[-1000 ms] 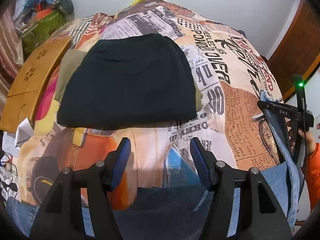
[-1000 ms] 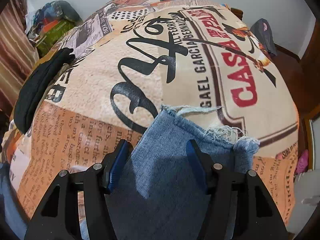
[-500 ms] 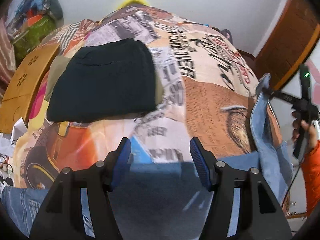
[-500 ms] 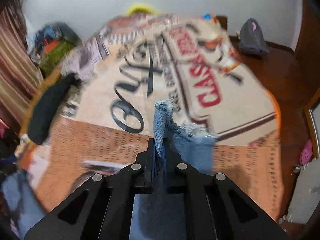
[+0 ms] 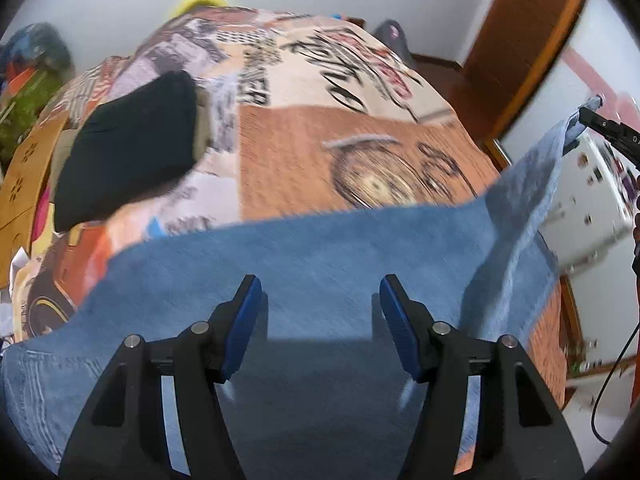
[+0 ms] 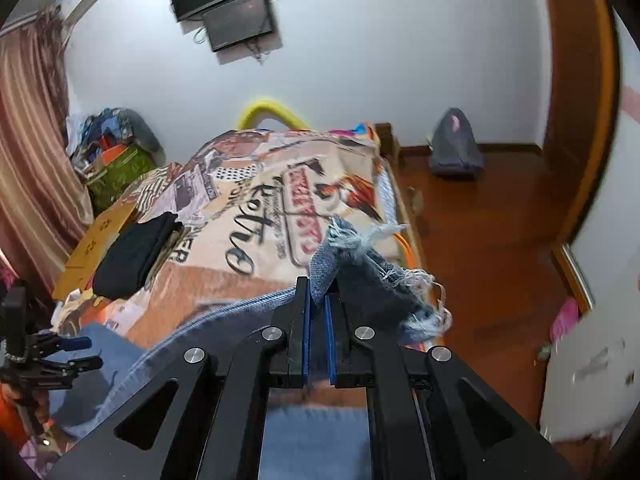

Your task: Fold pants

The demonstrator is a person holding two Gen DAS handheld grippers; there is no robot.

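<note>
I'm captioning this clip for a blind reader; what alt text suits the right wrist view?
The right gripper is shut on the frayed hem of the blue jeans, lifting it above a bed with a newspaper-print bedspread. Folded black clothing lies on the bed's left side, and the open left gripper shows at lower left.

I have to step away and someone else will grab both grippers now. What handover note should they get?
Right gripper: shut on the frayed hem of the jeans, lifted off the bed.
Left gripper: open, above the jeans, gripping nothing.
Rest of the jeans lies across the near end of the bed; folded black garment sits far left.
Done: hem picked up.
Left: carry the hem over to complete the fold.
</note>
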